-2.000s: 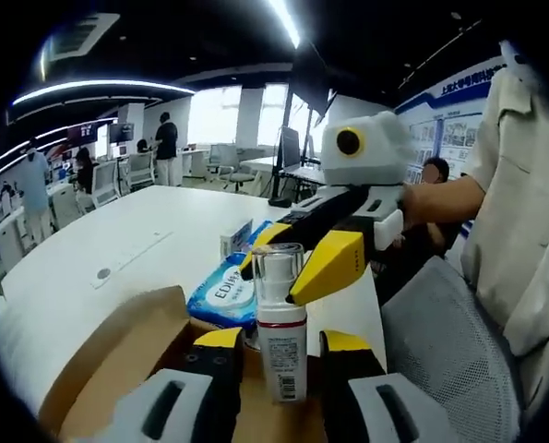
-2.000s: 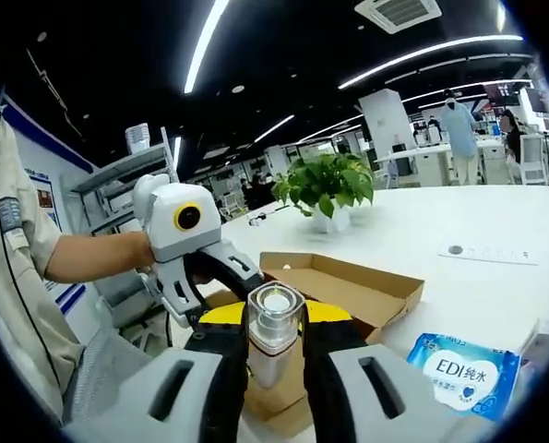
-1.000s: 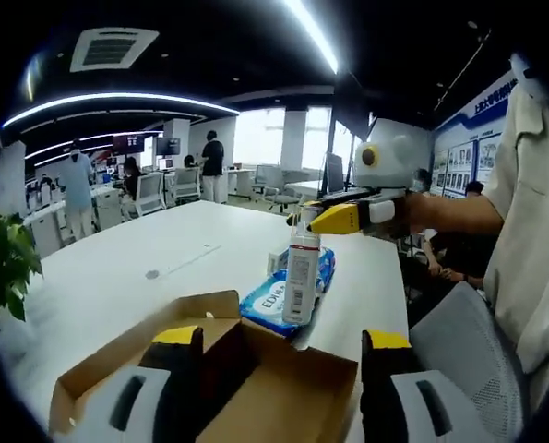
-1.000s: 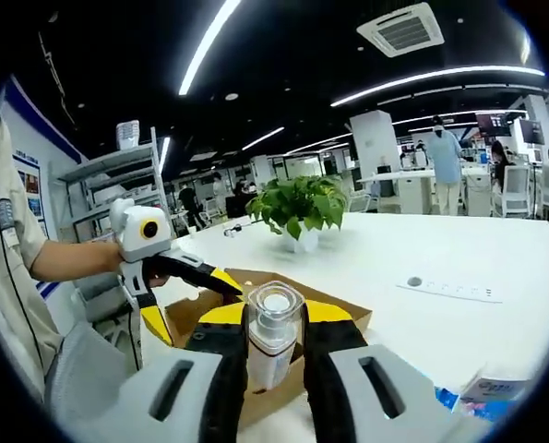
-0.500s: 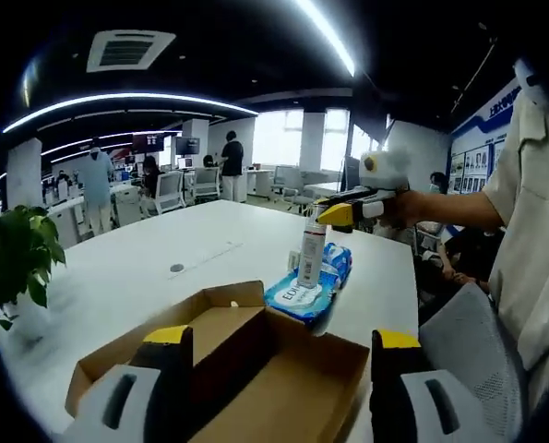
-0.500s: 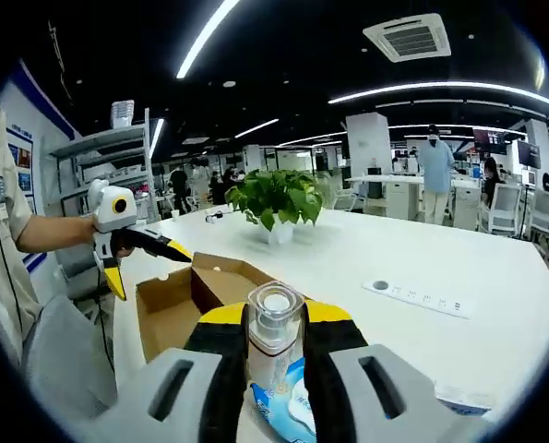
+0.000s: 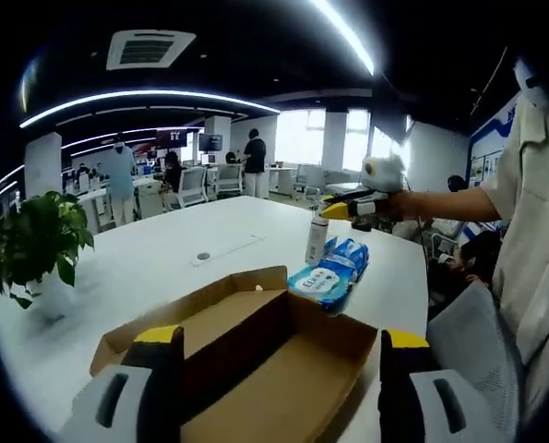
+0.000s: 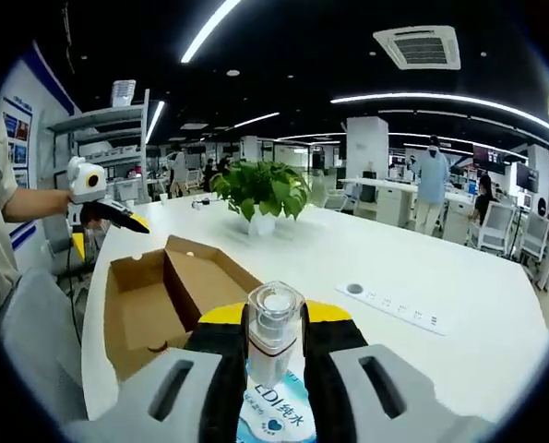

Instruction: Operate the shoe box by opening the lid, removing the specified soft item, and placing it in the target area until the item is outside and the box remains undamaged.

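The open cardboard shoe box (image 7: 283,369) lies just ahead of my left gripper (image 7: 281,340), whose jaws stand wide apart with nothing between them. Farther along the white table, my right gripper (image 7: 343,209) is shut on a white pump bottle (image 7: 316,238), upright beside a blue wipes pack (image 7: 329,273). In the right gripper view the bottle (image 8: 274,343) sits between my right gripper's (image 8: 274,318) shut jaws, over the wipes pack (image 8: 270,412). The box (image 8: 145,309) is to the left, with the left gripper (image 8: 108,210) behind it. Whether the bottle touches the table is unclear.
A potted plant (image 8: 256,192) stands on the table (image 8: 459,360) behind the box, also visible as a plant (image 7: 36,247) at the left. A white power strip (image 8: 394,309) lies mid-table. A person's arm and grey chair back (image 7: 468,341) are at the right. People and desks stand far off.
My right gripper has carried the bottle up out of the box and away over the wipes pack. My left gripper has opened wide and drawn back from the bottle.
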Available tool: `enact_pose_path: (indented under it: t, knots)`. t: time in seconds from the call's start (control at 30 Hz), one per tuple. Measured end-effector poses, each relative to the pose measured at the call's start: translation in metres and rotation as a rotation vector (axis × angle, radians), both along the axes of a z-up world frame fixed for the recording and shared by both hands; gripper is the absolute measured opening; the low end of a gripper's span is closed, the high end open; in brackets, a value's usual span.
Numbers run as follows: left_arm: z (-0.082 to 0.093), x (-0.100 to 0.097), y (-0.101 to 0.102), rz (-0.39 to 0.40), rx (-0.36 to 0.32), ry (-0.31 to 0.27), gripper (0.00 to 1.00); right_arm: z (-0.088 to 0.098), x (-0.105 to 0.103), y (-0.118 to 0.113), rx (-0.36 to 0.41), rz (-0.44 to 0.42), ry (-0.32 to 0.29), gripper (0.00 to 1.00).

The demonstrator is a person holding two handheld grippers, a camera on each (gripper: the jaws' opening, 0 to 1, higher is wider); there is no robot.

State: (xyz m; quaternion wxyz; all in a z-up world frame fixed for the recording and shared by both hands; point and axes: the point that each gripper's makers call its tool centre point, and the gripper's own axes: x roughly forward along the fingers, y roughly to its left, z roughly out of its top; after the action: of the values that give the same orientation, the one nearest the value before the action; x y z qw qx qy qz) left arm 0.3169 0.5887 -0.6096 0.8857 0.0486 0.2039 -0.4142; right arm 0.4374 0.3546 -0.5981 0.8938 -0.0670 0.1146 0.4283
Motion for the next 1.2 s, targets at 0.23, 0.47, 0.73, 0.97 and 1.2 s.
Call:
enact_pose_path:
  t: [0.23, 0.47, 0.73, 0.97, 1.2]
  knots:
    - [-0.002, -0.006, 0.017, 0.045, 0.004, 0.010, 0.94, -0.010, 0.019, -0.006, -0.027, 0.000, -0.017, 0.19]
    - [-0.006, -0.012, 0.034, 0.091, 0.009, 0.022, 0.98, -0.022, 0.034, -0.011, -0.049, 0.004, -0.019, 0.19]
    - [-0.007, -0.018, 0.048, 0.141, 0.007, 0.017, 1.00, -0.041, 0.047, -0.016, -0.088, -0.005, -0.011, 0.19]
    - [-0.011, -0.019, 0.062, 0.181, 0.009, 0.016, 1.00, -0.058, 0.056, -0.016, -0.105, -0.020, 0.010, 0.19]
    - [-0.016, -0.023, 0.069, 0.206, 0.012, 0.025, 0.99, -0.074, 0.059, -0.016, -0.118, -0.047, 0.022, 0.19]
